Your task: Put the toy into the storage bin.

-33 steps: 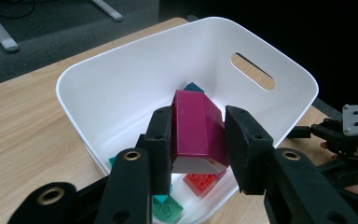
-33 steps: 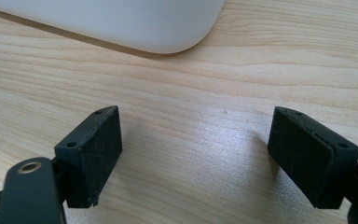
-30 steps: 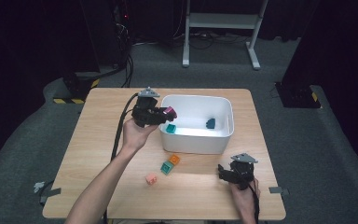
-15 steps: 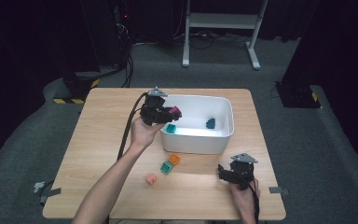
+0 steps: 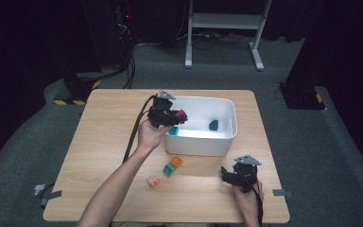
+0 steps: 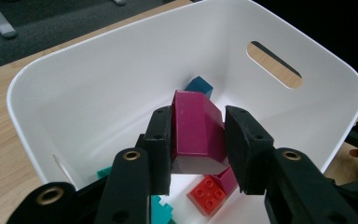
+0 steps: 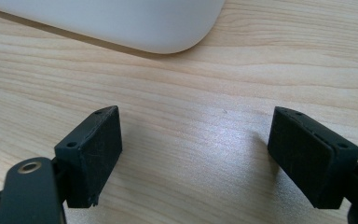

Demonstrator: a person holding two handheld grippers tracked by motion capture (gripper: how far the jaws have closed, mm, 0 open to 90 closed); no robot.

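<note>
Left gripper is hanging over the near-left corner of the white bin, fingers clamping a magenta block between them. Compared with a second ago, this hand is now sitting farther over the bin's rim and a little lower; the block was then above the bin's left wall, and it is now over the bin's inside. That is reading as the carry being nearly over, with the release the step left. Seen along the left gripper, the magenta block is hanging above a red studded brick and teal pieces on the bin floor, with a dark blue block beyond it at 12 o'clock. In the high view a teal block is lying in the bin's left end and a dark blue one toward 3 o'clock of it. Right gripper is resting on the surface at 6 o'clock of the bin, in the same spot as before, fingers spread wide with nothing between them. Three blocks are waiting on the surface near the bin's front wall: orange, green, and a pale orange one toward 7 o'clock of them.
</note>
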